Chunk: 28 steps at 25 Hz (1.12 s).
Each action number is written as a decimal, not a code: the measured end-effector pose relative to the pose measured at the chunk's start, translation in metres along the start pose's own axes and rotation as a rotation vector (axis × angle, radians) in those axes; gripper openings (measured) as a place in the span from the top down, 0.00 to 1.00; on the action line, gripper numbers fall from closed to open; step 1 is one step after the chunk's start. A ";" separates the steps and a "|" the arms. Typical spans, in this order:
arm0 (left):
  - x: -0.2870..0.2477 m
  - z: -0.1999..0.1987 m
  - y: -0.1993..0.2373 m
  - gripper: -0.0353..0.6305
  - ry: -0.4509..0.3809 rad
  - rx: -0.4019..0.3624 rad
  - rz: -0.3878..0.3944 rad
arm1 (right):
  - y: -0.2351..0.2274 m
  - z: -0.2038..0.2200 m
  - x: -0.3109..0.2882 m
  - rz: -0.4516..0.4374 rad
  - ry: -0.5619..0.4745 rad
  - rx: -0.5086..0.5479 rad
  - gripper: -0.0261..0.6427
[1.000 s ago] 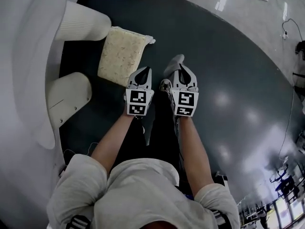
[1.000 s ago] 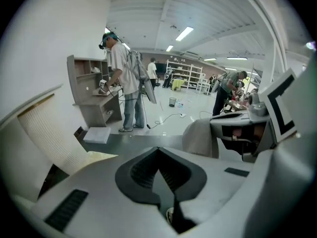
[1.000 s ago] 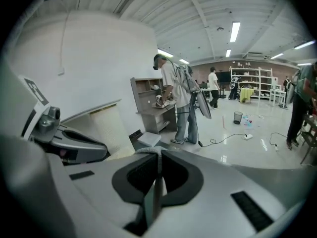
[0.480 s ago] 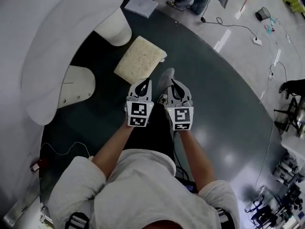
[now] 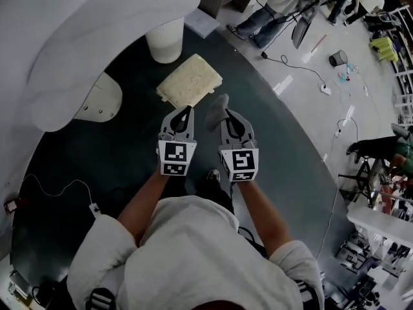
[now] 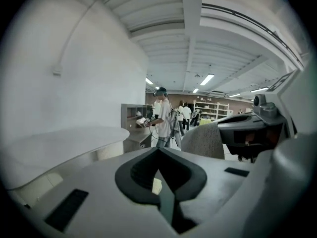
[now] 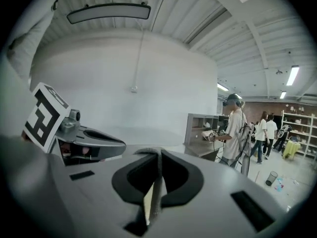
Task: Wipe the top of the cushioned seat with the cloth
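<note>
The cushioned seat is a cream square pad lying on the dark round floor just ahead of both grippers. My left gripper hovers short of its near edge with the jaws closed and nothing between them. Beside it, my right gripper is shut on a grey cloth that sticks up past its tips. In the right gripper view the cloth shows as a thin grey edge pinched between the pads. The left gripper view shows the cloth standing beside my left gripper.
A large white curved structure wraps the left and back, with a white cylinder leg just beyond the cushion and a white rounded block at its left. Cables lie on the dark floor. People stand by a cabinet farther off.
Both grippers stay side by side while the head view has swung up and round. The cushion now sits straight ahead of them and more of the room shows at the right.
</note>
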<state>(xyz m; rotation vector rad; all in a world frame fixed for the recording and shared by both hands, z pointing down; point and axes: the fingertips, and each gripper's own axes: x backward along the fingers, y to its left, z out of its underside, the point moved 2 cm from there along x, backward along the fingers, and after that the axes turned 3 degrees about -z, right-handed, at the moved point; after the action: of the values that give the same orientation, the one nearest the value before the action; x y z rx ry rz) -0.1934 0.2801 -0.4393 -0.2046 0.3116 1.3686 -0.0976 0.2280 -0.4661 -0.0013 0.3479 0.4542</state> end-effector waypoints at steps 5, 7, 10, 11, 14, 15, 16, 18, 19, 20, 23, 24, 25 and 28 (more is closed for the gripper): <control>0.044 -0.006 -0.004 0.93 -0.058 0.026 -0.095 | 0.028 -0.016 0.031 -0.068 -0.055 0.034 0.94; 0.062 -0.005 -0.015 0.93 -0.082 0.037 -0.130 | 0.033 -0.018 0.047 -0.083 -0.078 0.039 0.94; 0.084 -0.006 -0.039 0.93 -0.112 0.057 -0.155 | 0.035 -0.024 0.074 -0.097 -0.114 0.063 0.94; 0.089 -0.007 -0.047 0.93 -0.117 0.062 -0.154 | 0.034 -0.025 0.082 -0.099 -0.125 0.071 0.94; 0.094 -0.007 -0.072 0.93 -0.115 0.071 -0.155 | 0.031 -0.023 0.107 -0.110 -0.147 0.074 0.94; 0.097 -0.009 -0.080 0.93 -0.115 0.073 -0.159 | 0.029 -0.021 0.114 -0.116 -0.148 0.070 0.94; 0.100 -0.011 -0.087 0.93 -0.116 0.074 -0.163 | 0.028 -0.019 0.122 -0.121 -0.148 0.067 0.94; 0.112 -0.013 -0.100 0.93 -0.119 0.073 -0.172 | 0.028 -0.015 0.138 -0.126 -0.150 0.060 0.94; 0.119 -0.012 -0.105 0.93 -0.122 0.072 -0.176 | 0.028 -0.014 0.146 -0.125 -0.154 0.057 0.94; 0.124 -0.012 -0.108 0.93 -0.127 0.072 -0.179 | 0.027 -0.014 0.152 -0.121 -0.161 0.055 0.94; 0.125 -0.014 -0.114 0.93 -0.133 0.077 -0.183 | 0.018 -0.017 0.159 -0.102 -0.174 0.048 0.94; 0.124 -0.013 -0.116 0.93 -0.127 0.076 -0.180 | 0.015 -0.017 0.159 -0.099 -0.170 0.041 0.94; 0.124 -0.012 -0.118 0.93 -0.121 0.074 -0.174 | 0.015 -0.016 0.161 -0.098 -0.165 0.034 0.94; 0.123 -0.013 -0.125 0.93 -0.118 0.057 -0.155 | 0.011 -0.016 0.165 -0.104 -0.162 0.038 0.94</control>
<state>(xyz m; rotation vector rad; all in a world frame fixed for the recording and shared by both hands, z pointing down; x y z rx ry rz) -0.0517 0.3660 -0.4978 -0.0986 0.2310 1.2114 0.0307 0.3076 -0.5349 0.0539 0.1964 0.3419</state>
